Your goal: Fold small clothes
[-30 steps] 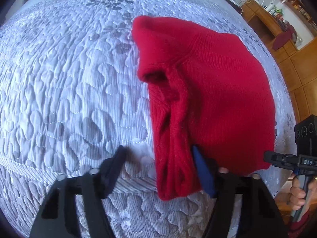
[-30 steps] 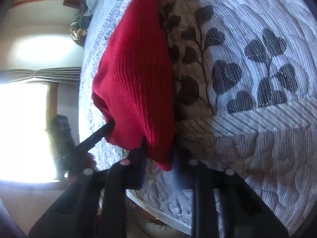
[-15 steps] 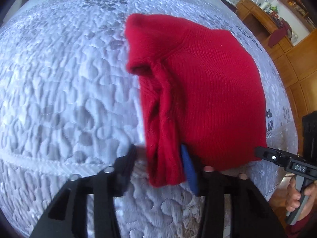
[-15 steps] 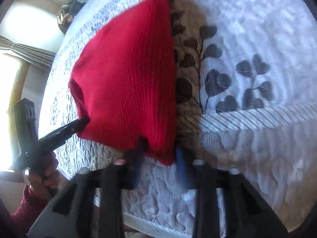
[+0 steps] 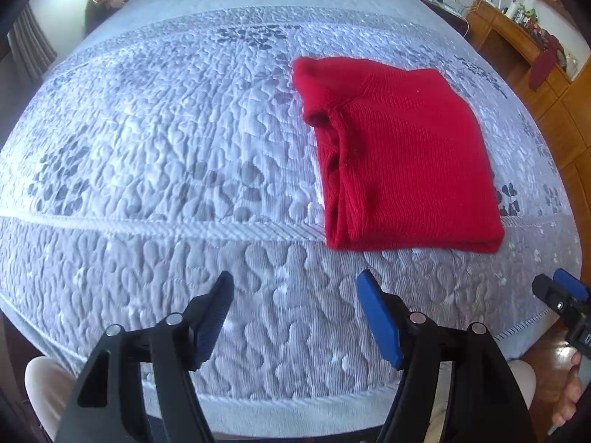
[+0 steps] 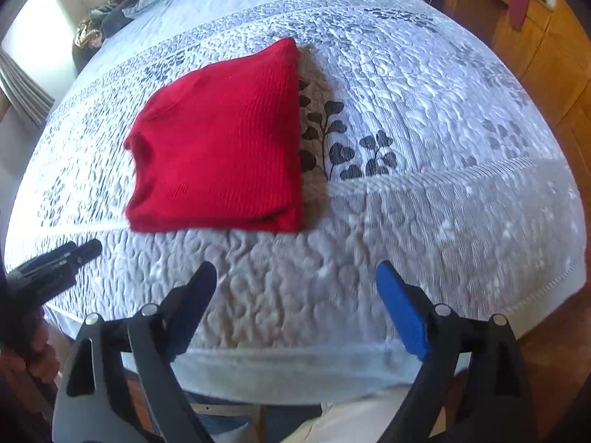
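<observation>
A red knitted garment [image 5: 399,162] lies folded into a compact rectangle on the quilted bedspread [image 5: 166,140]; it also shows in the right wrist view [image 6: 218,144]. My left gripper [image 5: 295,282] is open and empty, pulled back from the garment's near edge. My right gripper [image 6: 295,271] is open and empty, likewise short of the near edge. The right gripper's tips show at the right edge of the left wrist view [image 5: 557,288]. The left gripper's tips show at the left of the right wrist view [image 6: 70,253].
The bedspread's near edge [image 6: 295,373] hangs just below my grippers. Wooden cabinets [image 5: 554,85] stand at the right, with a dark red cloth [image 5: 543,64] hanging on them. Pillows and dark clothes [image 6: 122,14] lie at the far end. A curtain [image 6: 22,88] hangs at the left.
Both grippers have let go of the garment's near edge, opened wide and drawn back towards the bed's edge. The garment now lies flat.
</observation>
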Demonstrator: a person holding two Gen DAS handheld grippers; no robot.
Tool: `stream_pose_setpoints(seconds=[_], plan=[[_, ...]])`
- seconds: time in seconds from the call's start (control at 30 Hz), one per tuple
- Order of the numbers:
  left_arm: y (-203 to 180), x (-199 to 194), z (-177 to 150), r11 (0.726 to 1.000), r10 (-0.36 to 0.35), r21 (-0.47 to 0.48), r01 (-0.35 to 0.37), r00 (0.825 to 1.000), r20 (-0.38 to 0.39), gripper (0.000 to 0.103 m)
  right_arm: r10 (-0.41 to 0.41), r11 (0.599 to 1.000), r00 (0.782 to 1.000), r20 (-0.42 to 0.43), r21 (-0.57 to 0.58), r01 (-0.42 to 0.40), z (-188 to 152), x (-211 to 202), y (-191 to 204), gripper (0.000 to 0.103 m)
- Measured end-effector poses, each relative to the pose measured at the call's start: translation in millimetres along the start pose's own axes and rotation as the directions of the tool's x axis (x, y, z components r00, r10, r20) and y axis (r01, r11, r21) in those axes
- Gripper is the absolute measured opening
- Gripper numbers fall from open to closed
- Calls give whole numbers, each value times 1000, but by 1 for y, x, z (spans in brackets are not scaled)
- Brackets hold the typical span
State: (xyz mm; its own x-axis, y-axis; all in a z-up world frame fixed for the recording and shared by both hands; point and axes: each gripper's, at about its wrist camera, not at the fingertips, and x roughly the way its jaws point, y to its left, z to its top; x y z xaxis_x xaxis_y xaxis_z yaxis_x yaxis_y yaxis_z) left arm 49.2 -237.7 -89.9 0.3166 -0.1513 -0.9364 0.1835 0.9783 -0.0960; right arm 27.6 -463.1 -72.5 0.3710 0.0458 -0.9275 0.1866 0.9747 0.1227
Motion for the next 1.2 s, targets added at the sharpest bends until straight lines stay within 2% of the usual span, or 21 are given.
stream_pose_setpoints(seconds=[0.17,0.33,0.7,1.2], plan=[[-1,-22,-8,1000,26,5,-26,999,36,73,-12,1000,1000,-2,-2,12,-13,-17,14,92],[-6,-39,-16,1000,16,25,-17,999,50,74,-40,999,999,-14,-17,40,-21,-28,28,93],[-15,-66,-23,998,43,45,-48,995,94,74,-4,1000,1000,19,7,4,-21,-56,32,93],[-24,-83,-28,996,42,67,-51,991,125,76,26,1000,1000,1,7,-26,-24,-54,40,93]])
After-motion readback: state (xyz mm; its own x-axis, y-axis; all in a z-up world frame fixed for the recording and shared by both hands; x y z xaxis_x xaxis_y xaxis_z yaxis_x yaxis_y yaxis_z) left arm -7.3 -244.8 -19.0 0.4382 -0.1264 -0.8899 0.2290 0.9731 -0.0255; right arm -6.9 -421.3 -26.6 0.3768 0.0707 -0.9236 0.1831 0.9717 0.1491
